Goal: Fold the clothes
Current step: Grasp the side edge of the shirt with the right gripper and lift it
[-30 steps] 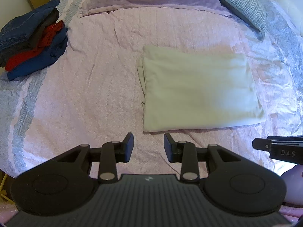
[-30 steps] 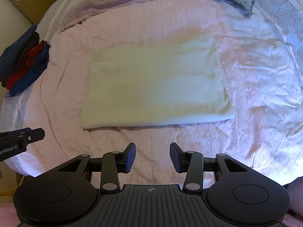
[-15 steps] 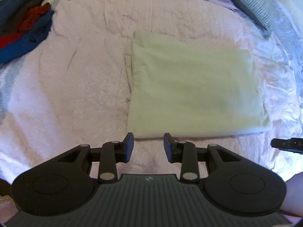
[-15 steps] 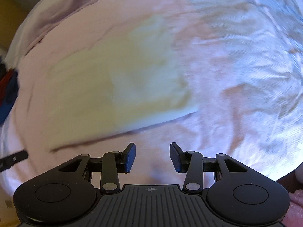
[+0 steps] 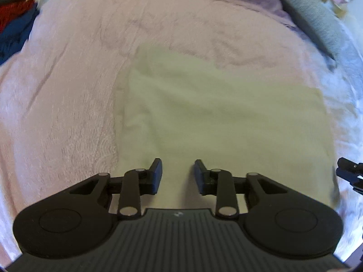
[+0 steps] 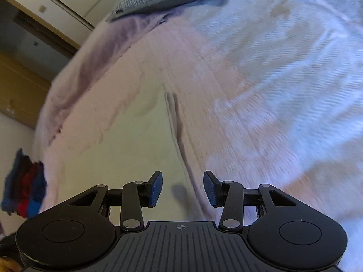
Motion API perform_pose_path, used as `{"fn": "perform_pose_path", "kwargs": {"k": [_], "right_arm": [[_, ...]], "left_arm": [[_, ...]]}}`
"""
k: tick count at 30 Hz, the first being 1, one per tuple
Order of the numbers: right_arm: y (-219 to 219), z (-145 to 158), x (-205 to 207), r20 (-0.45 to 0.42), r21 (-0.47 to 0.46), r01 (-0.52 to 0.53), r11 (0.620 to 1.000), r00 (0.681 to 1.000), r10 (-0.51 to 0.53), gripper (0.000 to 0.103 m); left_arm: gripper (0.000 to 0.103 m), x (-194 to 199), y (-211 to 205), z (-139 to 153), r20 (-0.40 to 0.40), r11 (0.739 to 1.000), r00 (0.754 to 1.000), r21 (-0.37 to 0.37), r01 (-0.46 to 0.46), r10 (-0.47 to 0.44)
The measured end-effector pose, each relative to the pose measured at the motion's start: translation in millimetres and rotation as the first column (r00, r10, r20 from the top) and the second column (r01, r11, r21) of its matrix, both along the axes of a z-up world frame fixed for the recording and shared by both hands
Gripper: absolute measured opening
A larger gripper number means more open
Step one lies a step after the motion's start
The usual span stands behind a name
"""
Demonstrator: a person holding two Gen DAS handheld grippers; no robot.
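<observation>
Your pale yellow-green garment (image 5: pixel 215 117) lies flat on the pink bedspread (image 5: pixel 68 113), folded into a smooth rectangle with layered edges along its left side. Your left gripper (image 5: pixel 178 173) hangs over its near edge, jaws closing with only cloth beneath them, nothing pinched. Your right gripper (image 6: pixel 182 185) stands parted, empty, above the garment's right edge.

left tool (image 5: pixel 178 175): angled down, jaws closing, empty | right tool (image 6: pixel 183 187): jaws apart, empty
</observation>
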State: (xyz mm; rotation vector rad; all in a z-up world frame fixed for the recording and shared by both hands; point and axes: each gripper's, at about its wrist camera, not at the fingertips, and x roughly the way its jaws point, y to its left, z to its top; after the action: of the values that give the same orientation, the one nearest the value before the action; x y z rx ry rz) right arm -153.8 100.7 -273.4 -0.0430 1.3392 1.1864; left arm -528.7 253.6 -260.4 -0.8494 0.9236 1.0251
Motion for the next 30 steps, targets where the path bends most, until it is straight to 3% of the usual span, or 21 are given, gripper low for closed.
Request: {"fn": "perform_pose_path", "kwargs": {"k": [5, 10, 15, 20, 22, 26, 28, 30], "right_arm": [[13.3, -29.4, 24.2, -0.144, 0.08, -0.05, 0.995, 0.988, 0.062, 0.044], [18.1, -50.7, 43.9, -0.298, 0.134, -0.073, 0.988, 0.948, 0.11, 0.044], [39.0, -54.2, 39.1, -0.332, 0.164, -0.15, 0.975, 0.922, 0.198, 0.044], [48.5, -62.5, 35.5, -0.357, 0.129, -0.112, 0.985, 0.922, 0.152, 0.044], [48.3, -60.2, 33.0, -0.347, 0.12, -0.109, 0.987, 0.927, 0.144, 0.043], [58.7, -49.0, 21.2, -0.271, 0.019, -0.127, 0.992, 0.954, 0.127, 0.021], [65.6, -38.4, 10.4, -0.201, -0.042, -0.126, 0.991, 0.973, 0.116, 0.016], [75.0, -22.9, -11.3, -0.073, -0.115, -0.121, 0.986, 0.991, 0.113, 0.014]], "left_arm": [[0.024, -6.3, 6.4, -2.5, 0.029, 0.999, 0.999, -0.025, -0.043, 0.044], [0.023, -12.9, 12.8, -2.6, 0.066, 0.996, 0.995, -0.06, -0.067, 0.071], [0.022, -17.8, 20.3, 0.0, 0.112, 0.995, 0.992, -0.082, -0.048, 0.057], [0.022, -22.5, 29.2, -2.0, 0.133, 0.995, 0.991, -0.1, -0.006, 0.02], [0.02, -23.7, 34.7, -8.3, 0.14, 0.993, 0.99, -0.121, 0.007, 0.01], [0.02, -22.9, 47.3, -18.8, 0.168, 0.988, 0.986, -0.15, 0.043, -0.018], [0.02, -24.2, 54.9, -20.5, 0.192, 0.984, 0.981, -0.162, 0.07, -0.038], [0.02, -30.3, 61.5, -17.9, 0.225, 0.98, 0.973, -0.178, 0.09, -0.048]]}}
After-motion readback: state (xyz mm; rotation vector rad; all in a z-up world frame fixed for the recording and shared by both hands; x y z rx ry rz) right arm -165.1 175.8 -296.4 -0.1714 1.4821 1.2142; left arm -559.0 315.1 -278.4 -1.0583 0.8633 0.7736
